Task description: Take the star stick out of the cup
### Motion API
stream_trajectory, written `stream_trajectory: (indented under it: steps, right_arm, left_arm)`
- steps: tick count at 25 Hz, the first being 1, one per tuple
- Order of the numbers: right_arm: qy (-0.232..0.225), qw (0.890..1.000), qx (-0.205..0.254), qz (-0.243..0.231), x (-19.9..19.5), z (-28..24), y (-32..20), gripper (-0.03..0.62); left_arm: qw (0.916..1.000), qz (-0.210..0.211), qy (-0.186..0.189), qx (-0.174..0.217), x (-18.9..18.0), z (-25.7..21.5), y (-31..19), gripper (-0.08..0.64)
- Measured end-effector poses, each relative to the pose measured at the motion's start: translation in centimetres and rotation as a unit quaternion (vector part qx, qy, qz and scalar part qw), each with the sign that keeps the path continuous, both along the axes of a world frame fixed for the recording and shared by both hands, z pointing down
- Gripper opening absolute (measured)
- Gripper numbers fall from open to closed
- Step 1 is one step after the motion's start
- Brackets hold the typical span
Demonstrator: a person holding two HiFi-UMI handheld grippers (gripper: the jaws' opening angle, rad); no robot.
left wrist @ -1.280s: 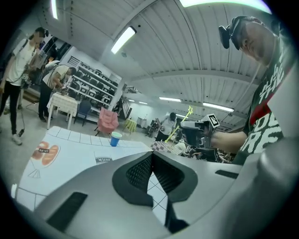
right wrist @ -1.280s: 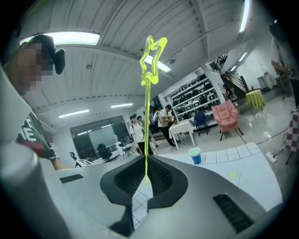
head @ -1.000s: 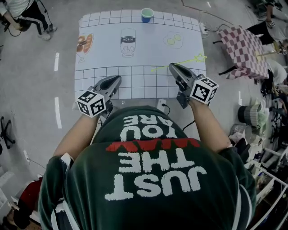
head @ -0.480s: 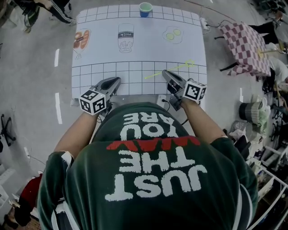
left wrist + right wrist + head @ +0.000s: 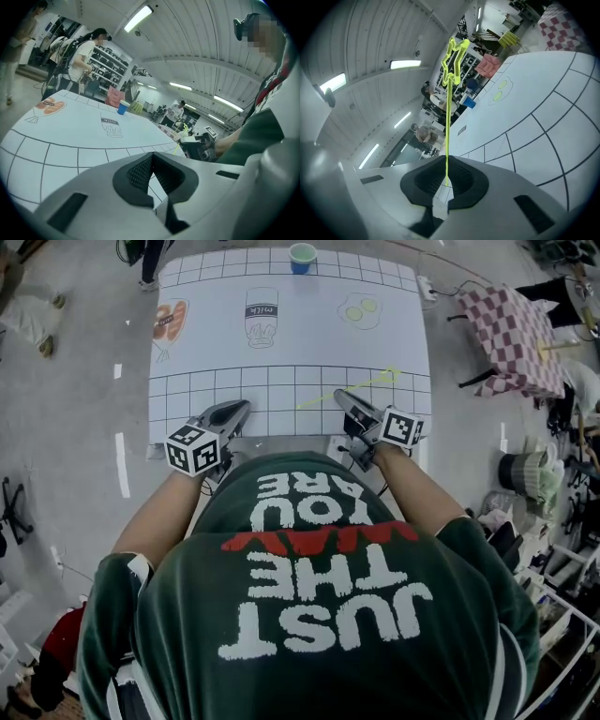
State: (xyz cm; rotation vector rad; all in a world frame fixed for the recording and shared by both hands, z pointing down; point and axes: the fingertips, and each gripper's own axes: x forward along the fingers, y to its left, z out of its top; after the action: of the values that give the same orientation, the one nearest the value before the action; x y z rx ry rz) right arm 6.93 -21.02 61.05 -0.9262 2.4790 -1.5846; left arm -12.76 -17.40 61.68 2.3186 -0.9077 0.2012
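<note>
The right gripper [image 5: 446,174] has its jaws clamped on the bottom end of the star stick [image 5: 446,112], which runs straight out ahead of them, star at the far tip. The cup [image 5: 303,258] stands well ahead of both grippers, apart from the stick. The left gripper [image 5: 151,161] has its jaws pressed together on nothing.

The white worktop [image 5: 309,343] carries a printed grid. The cup [image 5: 303,258] stands at its far edge. Nearer than the cup lie the milk-bottle drawing [image 5: 262,317] and the egg drawing [image 5: 357,311].
</note>
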Motion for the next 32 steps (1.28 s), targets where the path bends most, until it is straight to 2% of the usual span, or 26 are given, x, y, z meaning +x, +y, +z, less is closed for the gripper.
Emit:
stream_trajectory:
  steps: [22,27,32]
  right_arm:
    - [-0.004,1.000,-0.011,0.015,0.55,0.52,0.40,0.043]
    - [-0.008,1.000,0.014,0.002,0.26,-0.30,0.28,0.043]
    - [-0.006,1.000,-0.005,0.015,0.74,0.28,0.59,0.043]
  left_arm:
    - [1.0000,0.004,-0.001,0.006,0.34,-0.15,0.38,0.009]
    - [1.0000,0.005,-0.001,0.006,0.41,-0.09,0.58,0.009]
    - [1.0000,0.006,-0.002,0.006,0.35,-0.10,0.71,0.011]
